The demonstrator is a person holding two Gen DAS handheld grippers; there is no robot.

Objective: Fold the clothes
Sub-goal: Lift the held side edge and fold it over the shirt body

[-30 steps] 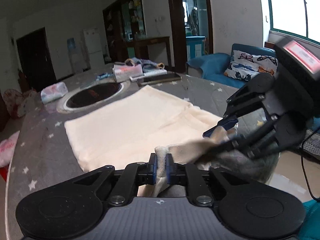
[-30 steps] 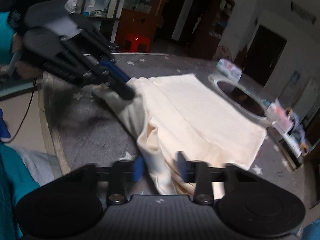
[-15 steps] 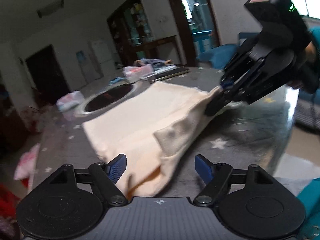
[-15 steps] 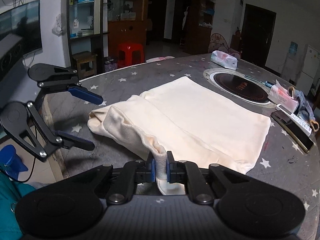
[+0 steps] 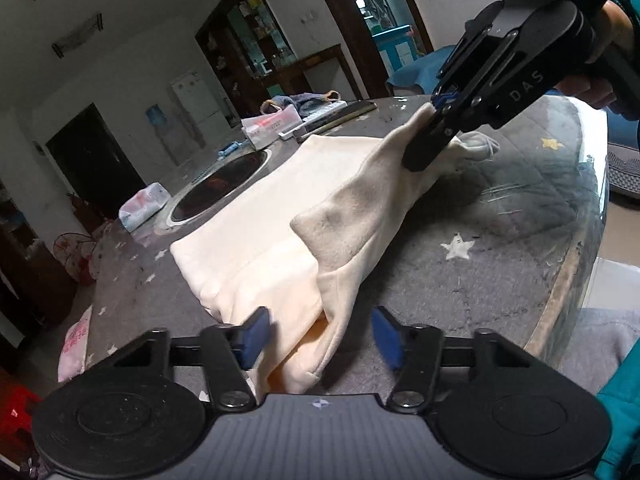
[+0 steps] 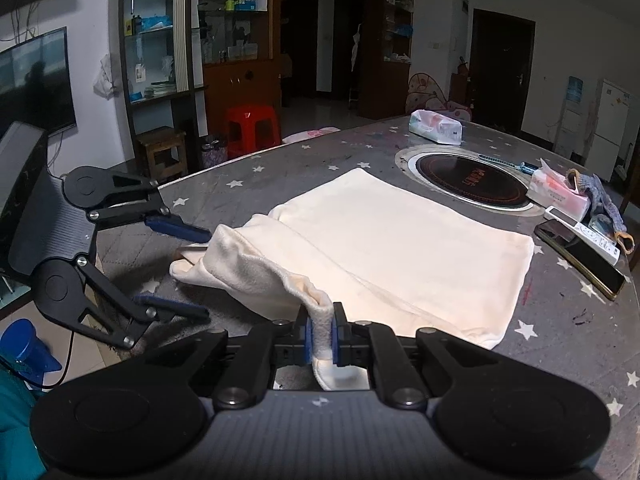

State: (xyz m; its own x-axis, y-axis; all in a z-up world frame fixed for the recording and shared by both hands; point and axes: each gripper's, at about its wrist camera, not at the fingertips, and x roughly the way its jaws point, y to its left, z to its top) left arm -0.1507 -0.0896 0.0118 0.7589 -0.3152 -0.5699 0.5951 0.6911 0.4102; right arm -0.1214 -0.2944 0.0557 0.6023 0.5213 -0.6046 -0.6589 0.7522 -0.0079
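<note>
A cream garment (image 5: 260, 216) (image 6: 400, 240) lies partly folded on the grey star-print table cover (image 6: 280, 168). My right gripper (image 6: 320, 336) is shut on a sleeve-like end of the garment and holds it raised off the table. The left wrist view shows the same gripper (image 5: 436, 106) at the upper right, with the cloth stretched down from it. My left gripper (image 5: 322, 336) (image 6: 200, 274) is open. The garment's near end lies between its blue pads (image 5: 256, 336) without being pinched.
A round hob (image 6: 468, 180) is set into the table behind the garment. Tissue packs (image 6: 436, 126) (image 6: 556, 192), a remote (image 6: 580, 234) and a phone (image 6: 580, 256) lie around it. The table edge (image 5: 560, 280) curves close by. A red stool (image 6: 252, 124) stands on the floor.
One second ago the left gripper pinched the cloth and the right was open. The left has let go and stays open; the right has shut on the cloth end and lifted it.
</note>
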